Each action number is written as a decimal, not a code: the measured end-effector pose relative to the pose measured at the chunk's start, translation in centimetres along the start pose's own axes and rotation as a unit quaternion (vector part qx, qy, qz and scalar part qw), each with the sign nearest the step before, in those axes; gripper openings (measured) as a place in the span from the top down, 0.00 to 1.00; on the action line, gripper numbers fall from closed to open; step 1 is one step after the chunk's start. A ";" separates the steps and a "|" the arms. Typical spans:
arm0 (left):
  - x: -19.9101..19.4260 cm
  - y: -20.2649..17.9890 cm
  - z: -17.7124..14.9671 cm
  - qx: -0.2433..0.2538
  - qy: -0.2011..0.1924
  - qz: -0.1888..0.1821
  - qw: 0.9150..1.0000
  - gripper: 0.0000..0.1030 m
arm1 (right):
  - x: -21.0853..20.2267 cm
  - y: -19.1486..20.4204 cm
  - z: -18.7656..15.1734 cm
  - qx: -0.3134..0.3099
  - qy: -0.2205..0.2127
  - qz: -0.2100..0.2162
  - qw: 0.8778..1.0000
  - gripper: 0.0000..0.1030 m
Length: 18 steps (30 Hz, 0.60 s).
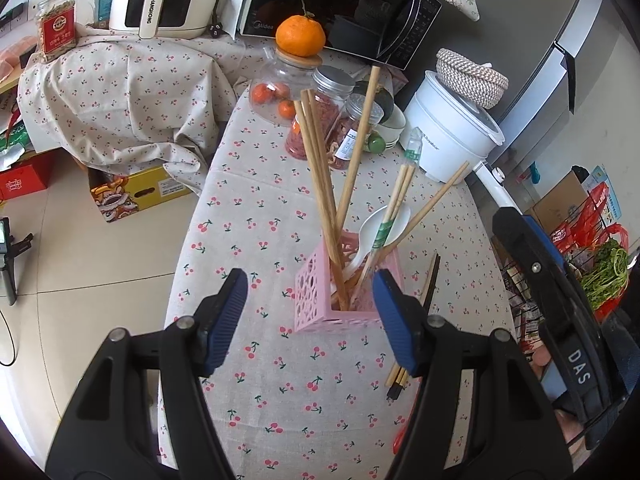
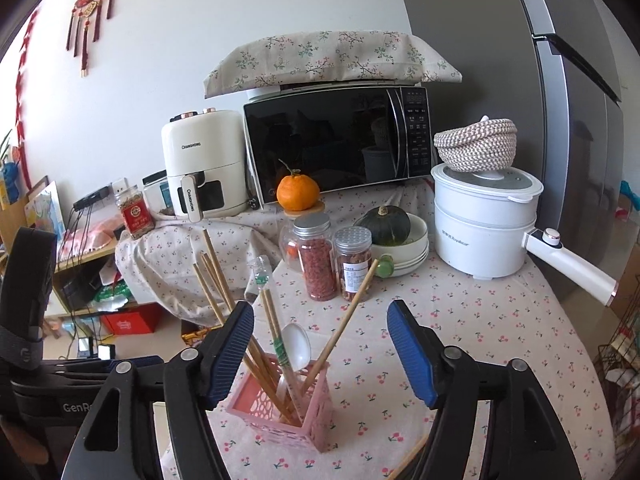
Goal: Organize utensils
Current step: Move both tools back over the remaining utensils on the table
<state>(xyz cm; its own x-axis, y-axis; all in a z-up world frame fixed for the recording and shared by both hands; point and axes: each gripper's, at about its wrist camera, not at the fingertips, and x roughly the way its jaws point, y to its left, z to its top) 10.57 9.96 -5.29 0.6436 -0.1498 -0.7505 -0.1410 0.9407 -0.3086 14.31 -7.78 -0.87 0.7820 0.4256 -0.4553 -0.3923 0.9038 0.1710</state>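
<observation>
Presently, loose chopsticks (image 1: pixel 416 332) are found flat on the cloth just right of the pink holder (image 1: pixel 340 300), long axis running away from the gripper. Left gripper (image 1: pixel 310 320) and right gripper (image 2: pixel 320 354) are spread wide, empty; right judged nearer.

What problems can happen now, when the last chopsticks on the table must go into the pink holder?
1. The pink holder is light and full of leaning chopsticks; a bump from the open left claw may tip it.
2. The loose chopsticks lie partly under that claw's finger, so picking them up may be awkward.
</observation>
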 end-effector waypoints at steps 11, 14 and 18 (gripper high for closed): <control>0.0 -4.7 -2.4 0.075 0.000 0.028 0.997 0.16 | -6.3 -5.7 -1.5 -0.006 0.012 -0.129 0.992 0.00; 0.1 -6.1 -3.3 0.094 -0.004 0.034 0.995 0.09 | -7.6 -7.4 -2.5 0.000 0.024 -0.153 0.988 0.00; -0.2 -8.4 -4.3 0.138 -0.027 0.051 0.989 0.02 | -9.2 -9.5 -3.6 0.007 0.025 -0.181 0.983 0.00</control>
<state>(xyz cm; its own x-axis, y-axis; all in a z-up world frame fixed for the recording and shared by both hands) 8.42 0.81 -5.10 0.6771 -0.0402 -0.7348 -0.0011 0.9984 -0.0557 9.08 -20.40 -1.48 0.8437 0.0736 -0.5317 -0.0859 0.9963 0.0016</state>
